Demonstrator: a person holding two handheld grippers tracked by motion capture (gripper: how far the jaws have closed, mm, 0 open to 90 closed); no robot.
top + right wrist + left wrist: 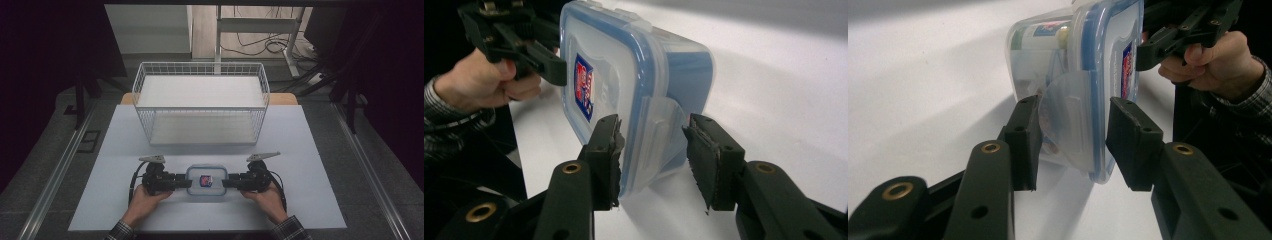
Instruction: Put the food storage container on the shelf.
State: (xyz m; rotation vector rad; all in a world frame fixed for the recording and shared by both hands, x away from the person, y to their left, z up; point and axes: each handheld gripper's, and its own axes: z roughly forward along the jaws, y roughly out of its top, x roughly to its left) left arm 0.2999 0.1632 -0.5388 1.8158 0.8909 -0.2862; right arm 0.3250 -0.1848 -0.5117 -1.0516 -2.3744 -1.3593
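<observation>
on the table [300, 200], both grippers flank the lidded container [206, 180].

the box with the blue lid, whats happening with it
A person holds a gripper in each hand at the two short ends of the box, which sits on the table in front of a wire basket. The left gripper and the right gripper each straddle a clear latch flap on the lid. Each has one pad against the box end, with a gap at the other pad. The lid is on; something labelled lies inside.
</observation>
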